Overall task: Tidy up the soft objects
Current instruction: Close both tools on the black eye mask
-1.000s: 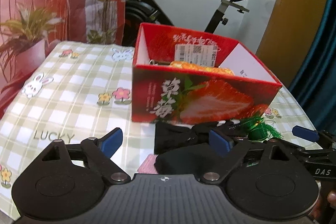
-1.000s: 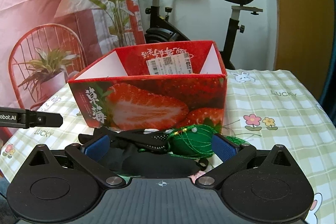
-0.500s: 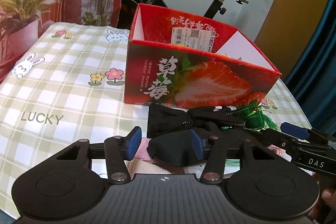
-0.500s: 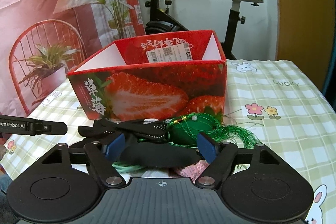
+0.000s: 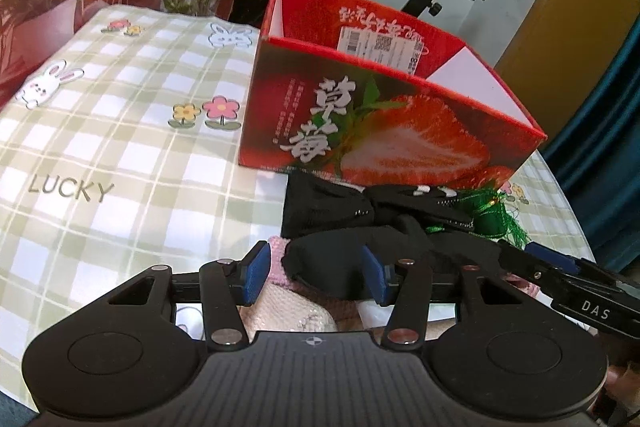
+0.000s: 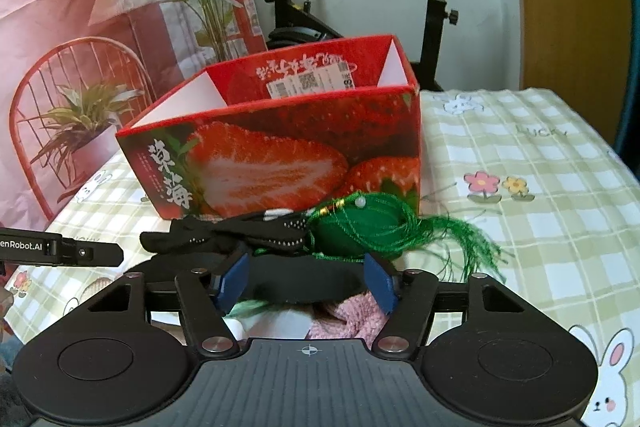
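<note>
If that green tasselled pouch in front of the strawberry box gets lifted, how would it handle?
The green pouch looks rounded and soft, so it would likely squash rather than roll. Its loose tassel threads trail over the tablecloth and would probably dangle or snag on the black fabric beside it. It is probably light.

one red strawberry box (image 6: 280, 155), one green tasselled ball (image 6: 360, 227), two black cloth pieces (image 5: 328, 203), one pink knit item (image 6: 352, 315), two grippers (image 5: 316, 271).
</note>
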`<control>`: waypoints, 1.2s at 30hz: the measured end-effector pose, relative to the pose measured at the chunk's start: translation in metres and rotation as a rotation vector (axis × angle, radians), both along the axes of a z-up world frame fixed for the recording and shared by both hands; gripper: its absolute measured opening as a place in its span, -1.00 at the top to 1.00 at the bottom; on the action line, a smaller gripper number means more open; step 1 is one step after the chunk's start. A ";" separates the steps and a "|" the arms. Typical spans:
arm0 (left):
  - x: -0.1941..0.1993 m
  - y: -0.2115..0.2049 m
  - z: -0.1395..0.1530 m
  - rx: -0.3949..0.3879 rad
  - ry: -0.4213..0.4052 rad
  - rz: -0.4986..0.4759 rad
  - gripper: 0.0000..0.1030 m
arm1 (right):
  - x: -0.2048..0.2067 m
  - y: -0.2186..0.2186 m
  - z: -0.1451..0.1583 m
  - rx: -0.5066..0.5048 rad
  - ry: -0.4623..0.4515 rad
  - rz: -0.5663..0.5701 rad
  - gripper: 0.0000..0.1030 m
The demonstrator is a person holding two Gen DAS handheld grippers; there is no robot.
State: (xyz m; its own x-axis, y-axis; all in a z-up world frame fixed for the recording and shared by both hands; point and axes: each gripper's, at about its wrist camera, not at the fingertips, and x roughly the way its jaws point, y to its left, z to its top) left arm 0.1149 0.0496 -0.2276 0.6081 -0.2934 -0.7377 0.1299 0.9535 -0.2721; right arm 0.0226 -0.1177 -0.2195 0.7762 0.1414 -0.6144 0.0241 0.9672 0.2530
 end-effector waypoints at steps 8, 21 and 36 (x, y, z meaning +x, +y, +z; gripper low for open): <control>0.006 -0.004 -0.013 -0.001 0.036 -0.017 -0.03 | 0.002 -0.005 -0.012 0.051 0.047 -0.023 -0.13; 0.013 -0.009 -0.031 0.004 0.057 -0.049 -0.05 | 0.023 -0.032 -0.036 0.230 0.117 -0.081 -0.44; 0.014 -0.008 -0.033 -0.014 0.061 -0.042 -0.05 | 0.020 -0.028 -0.014 0.154 0.028 -0.036 0.68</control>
State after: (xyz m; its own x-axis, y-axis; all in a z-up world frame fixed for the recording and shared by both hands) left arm 0.1286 0.0421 -0.2611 0.5496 -0.3282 -0.7683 0.1522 0.9435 -0.2942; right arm 0.0421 -0.1456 -0.2333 0.7651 0.2083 -0.6093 0.0672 0.9152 0.3973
